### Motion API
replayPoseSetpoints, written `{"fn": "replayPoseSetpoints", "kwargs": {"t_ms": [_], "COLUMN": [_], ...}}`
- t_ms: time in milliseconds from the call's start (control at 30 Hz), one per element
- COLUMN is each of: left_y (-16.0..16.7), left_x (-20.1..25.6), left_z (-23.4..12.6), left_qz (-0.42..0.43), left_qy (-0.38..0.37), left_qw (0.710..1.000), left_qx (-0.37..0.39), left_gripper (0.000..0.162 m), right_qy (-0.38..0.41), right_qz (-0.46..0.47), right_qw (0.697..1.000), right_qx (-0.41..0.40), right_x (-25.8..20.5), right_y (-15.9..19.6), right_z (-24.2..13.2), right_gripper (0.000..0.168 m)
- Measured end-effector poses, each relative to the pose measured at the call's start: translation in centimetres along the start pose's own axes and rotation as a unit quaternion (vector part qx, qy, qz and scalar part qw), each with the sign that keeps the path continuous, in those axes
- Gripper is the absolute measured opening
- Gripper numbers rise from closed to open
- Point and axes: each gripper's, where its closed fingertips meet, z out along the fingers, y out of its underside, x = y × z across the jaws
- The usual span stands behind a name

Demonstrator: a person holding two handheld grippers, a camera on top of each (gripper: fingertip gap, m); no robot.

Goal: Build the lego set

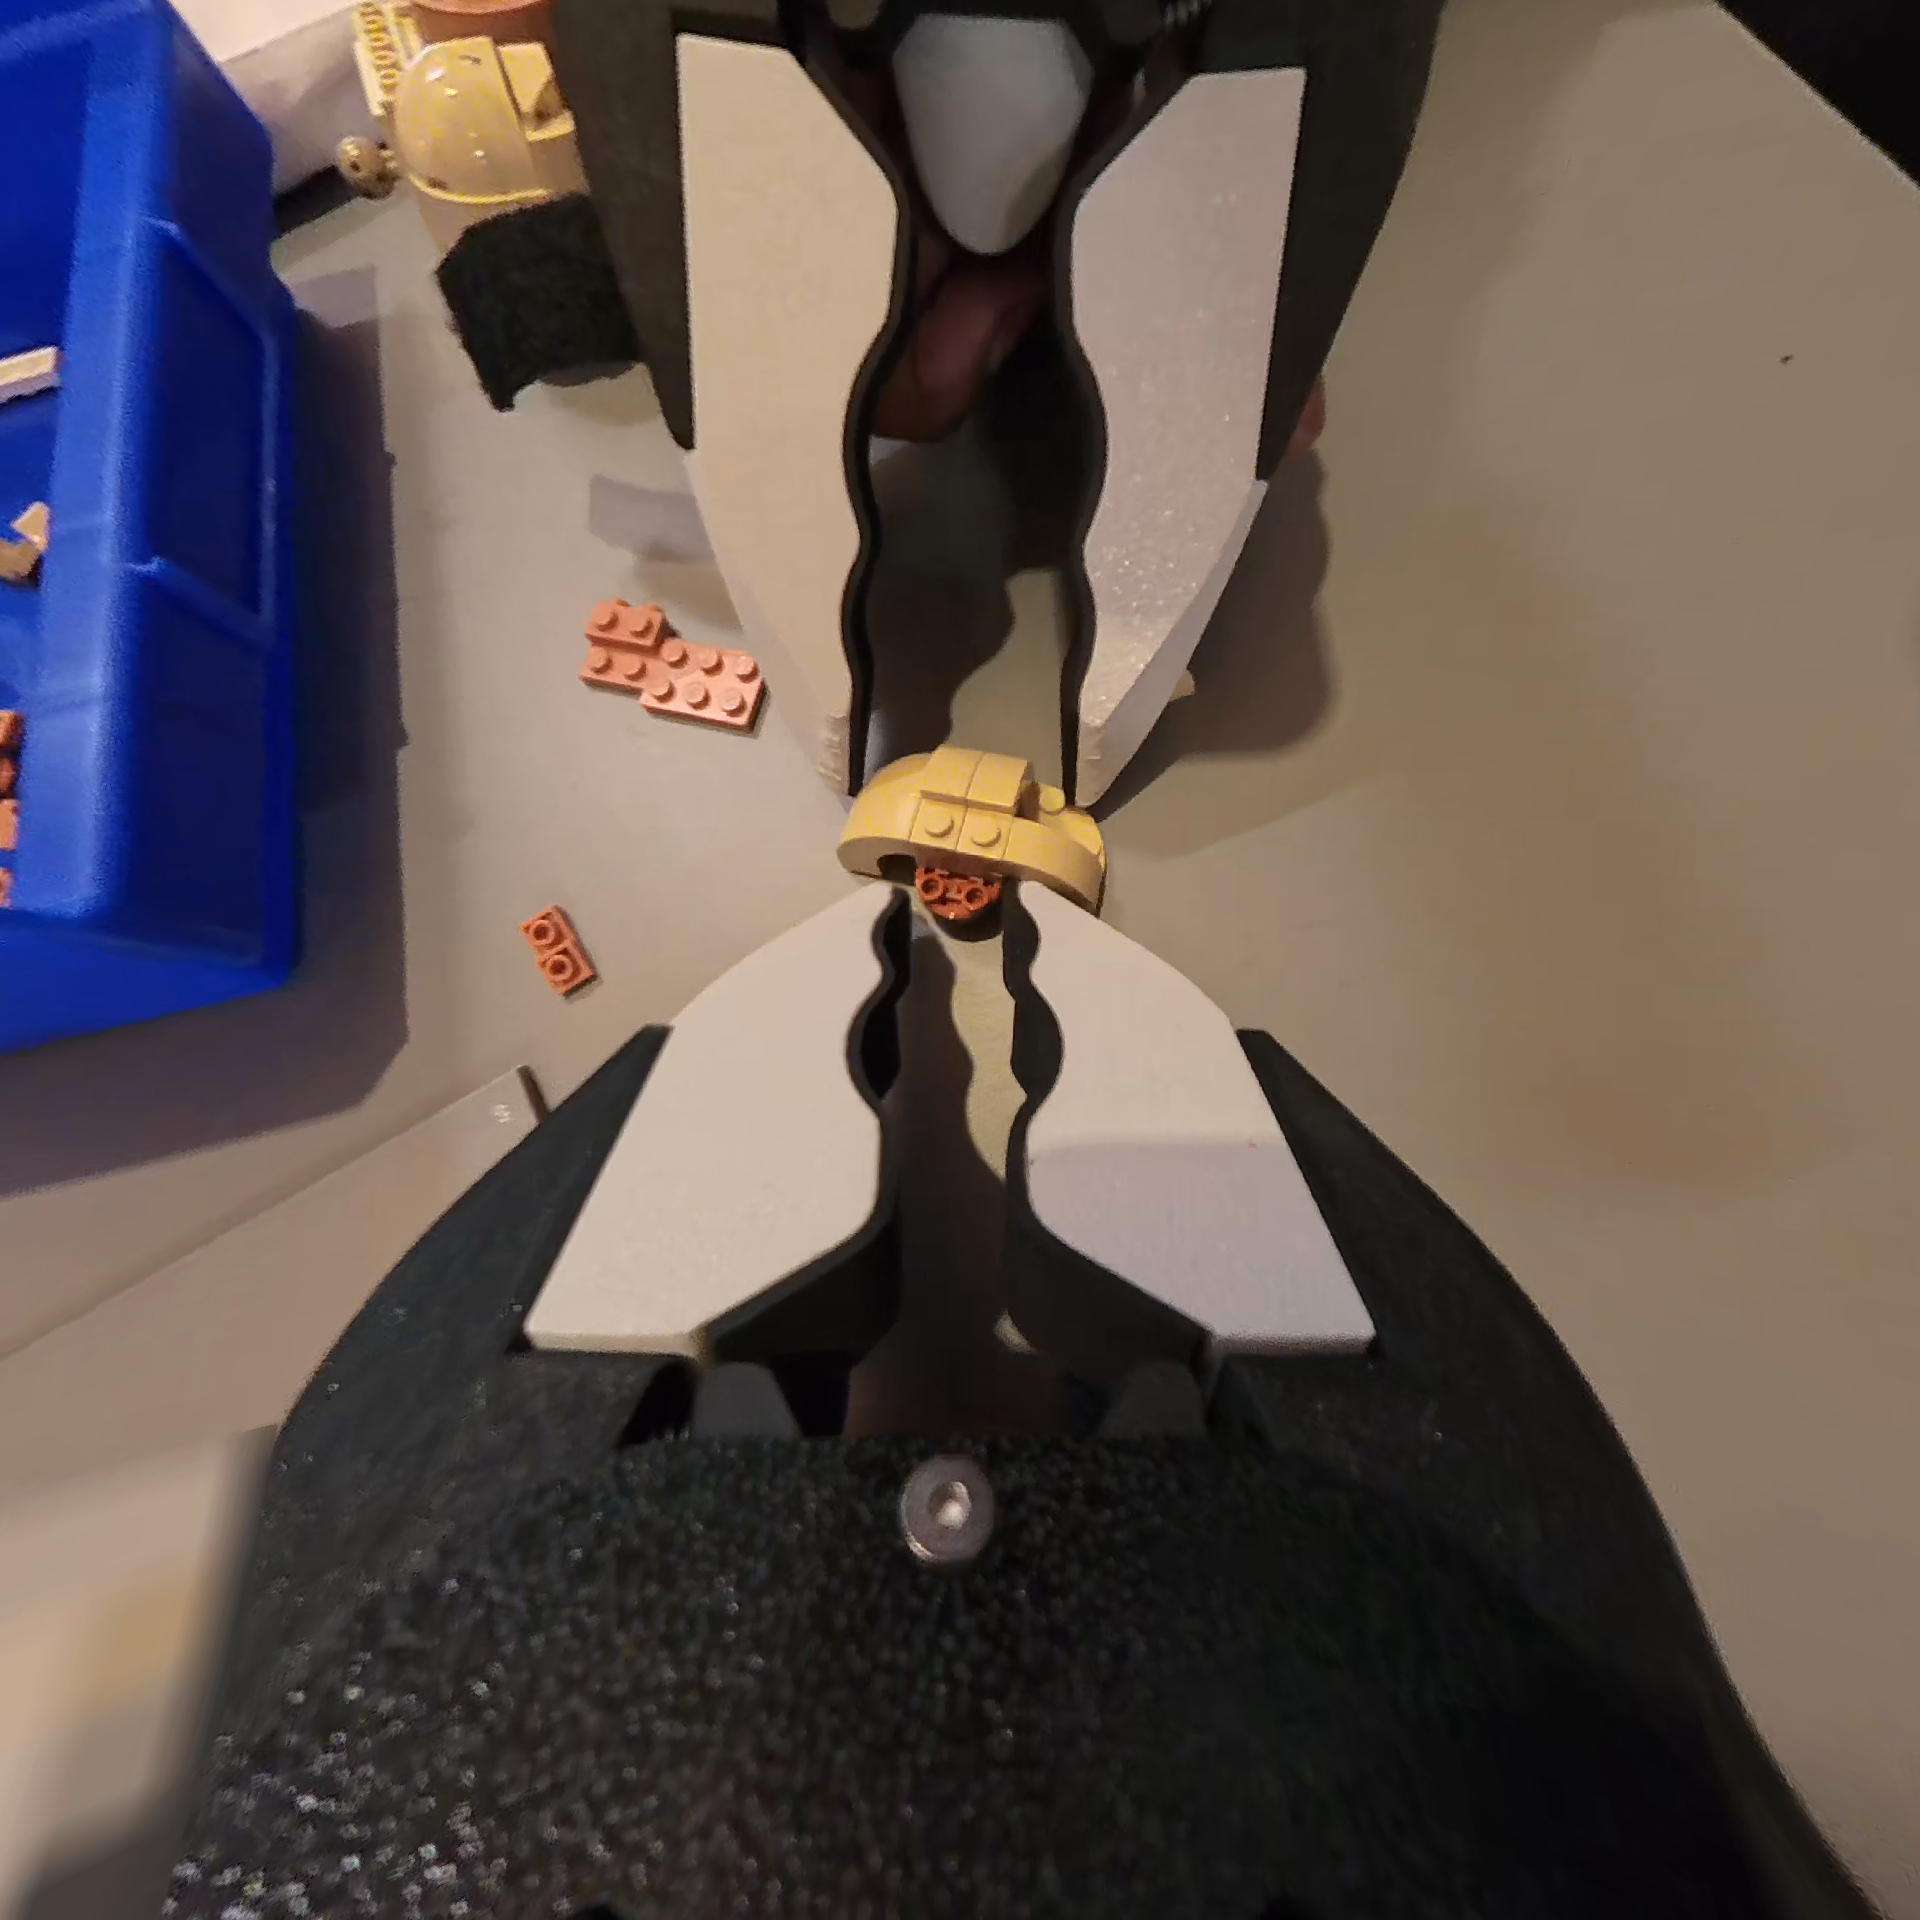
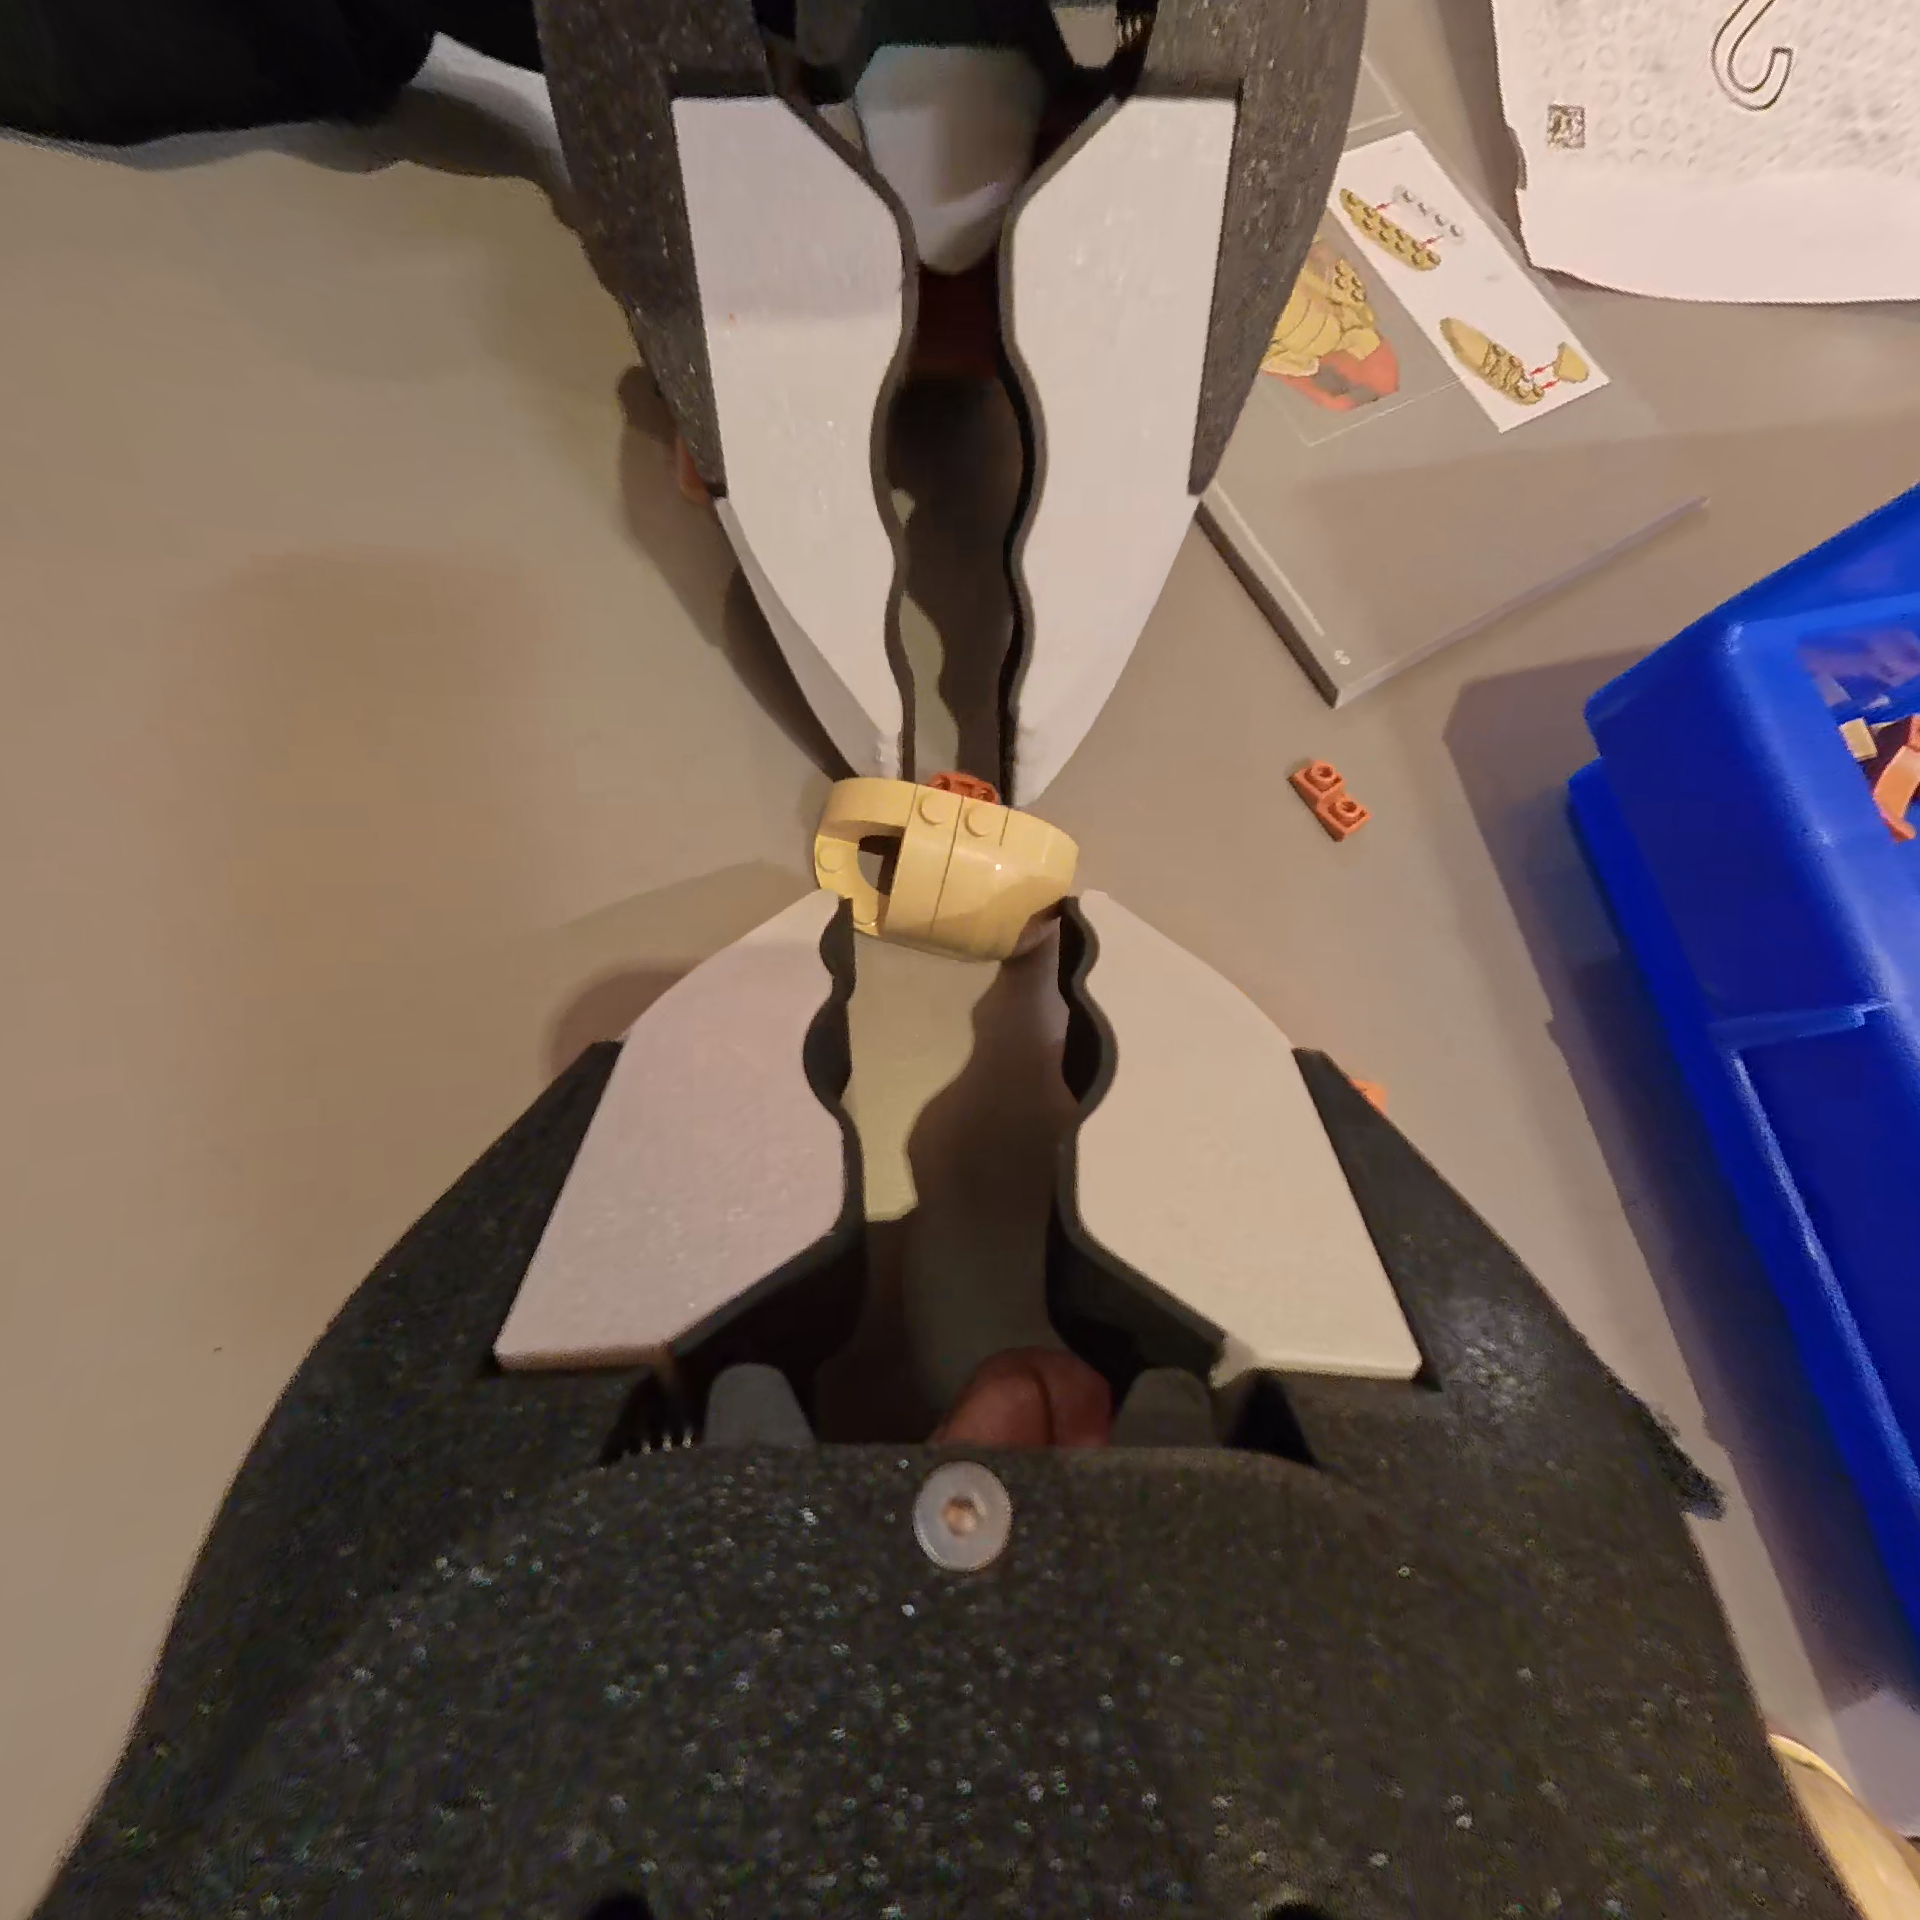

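My left gripper (image 1: 958, 906) is shut on a small reddish-brown round piece (image 1: 956, 896), held just above the grey table. My right gripper (image 2: 956, 916) faces it tip to tip and is shut on a tan curved lego sub-assembly (image 2: 951, 868). The brown piece presses against the underside of the tan sub-assembly (image 1: 971, 831). In the right wrist view the brown piece (image 2: 961, 784) peeks out behind the tan part, between the tips of the left gripper (image 2: 961, 767). In the left wrist view the right gripper (image 1: 971, 788) comes in from the top.
A blue parts bin (image 1: 156, 520) stands at the left, and shows at the right in the right wrist view (image 2: 1766, 935). Loose reddish-brown plates (image 1: 675, 670) and a small one (image 1: 558, 951) lie on the table. A tan part-built model (image 1: 468, 114) sits far left. An instruction booklet (image 2: 1434, 312) lies far right. My left and right fingertips are right by each other.
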Motion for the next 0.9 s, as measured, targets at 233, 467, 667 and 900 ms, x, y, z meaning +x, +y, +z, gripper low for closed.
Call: {"fn": "replayPoseSetpoints", "kwargs": {"t_ms": [233,467,667,900], "left_y": [0.0,-0.1,0.0,-0.3], "left_x": [0.6,1.1,0.8,2.1], "left_z": [0.2,0.1,-0.2,-0.9], "left_qz": [0.005,0.021,-0.011,-0.032], "left_qy": [0.036,0.051,0.009,-0.012], "left_qw": [0.999,0.998,1.0,0.999], "left_qx": [-0.004,0.001,0.002,0.019], "left_gripper": [0.015,0.015,0.015,0.014], "right_qy": [-0.012,-0.024,-0.019,0.003], "right_qz": [-0.011,-0.022,-0.012,0.074], "right_qw": [1.0,0.999,0.999,0.997], "right_qx": [0.003,0.006,0.038,0.025], "right_x": [-0.4,-0.9,-0.8,-2.0], "right_y": [-0.1,-0.1,-0.4,1.1], "right_z": [0.0,-0.1,-1.8,-3.5], "right_gripper": [0.037,0.037,0.037,0.034]}}
